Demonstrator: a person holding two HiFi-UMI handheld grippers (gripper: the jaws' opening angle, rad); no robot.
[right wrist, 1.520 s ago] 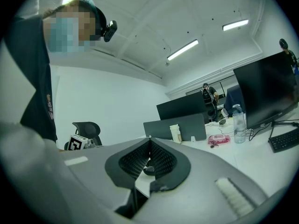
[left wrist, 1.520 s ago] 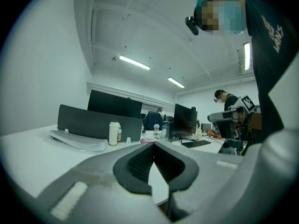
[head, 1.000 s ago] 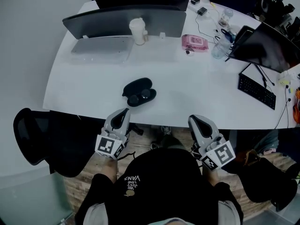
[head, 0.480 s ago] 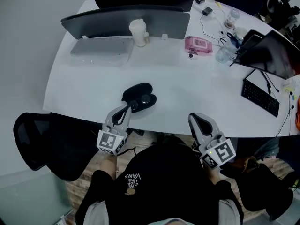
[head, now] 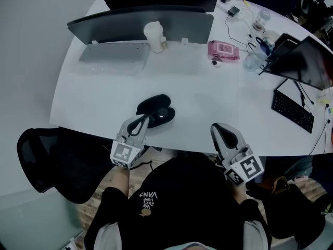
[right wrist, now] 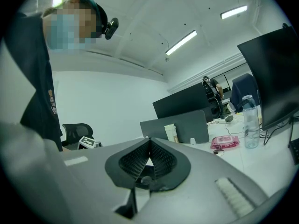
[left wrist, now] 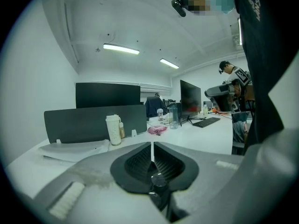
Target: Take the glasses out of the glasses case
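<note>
A black glasses case (head: pixel 155 108) lies on the white table (head: pixel 208 103) near its front edge. It looks open, with a glint in its nearer half. My left gripper (head: pixel 142 120) is shut and empty. Its tip is at the case's near left edge; I cannot tell if it touches. The left gripper view shows its jaws (left wrist: pixel 152 146) closed together, and the case is hidden below them. My right gripper (head: pixel 219 130) is shut and empty over the table's front edge, well right of the case. Its jaws (right wrist: pixel 149 141) meet at the tip in the right gripper view.
A grey divider panel (head: pixel 140 25) and a white cup (head: pixel 153 35) stand at the back. A pink wipes pack (head: pixel 223 49), a water bottle (head: pixel 253 61), a dark screen (head: pixel 302 61) and a keyboard (head: pixel 292 111) fill the right side. A black chair (head: pixel 47 155) stands left.
Both grippers have moved forward toward the table. The left tip has come from short of the table edge up to the case. Neither has opened.
</note>
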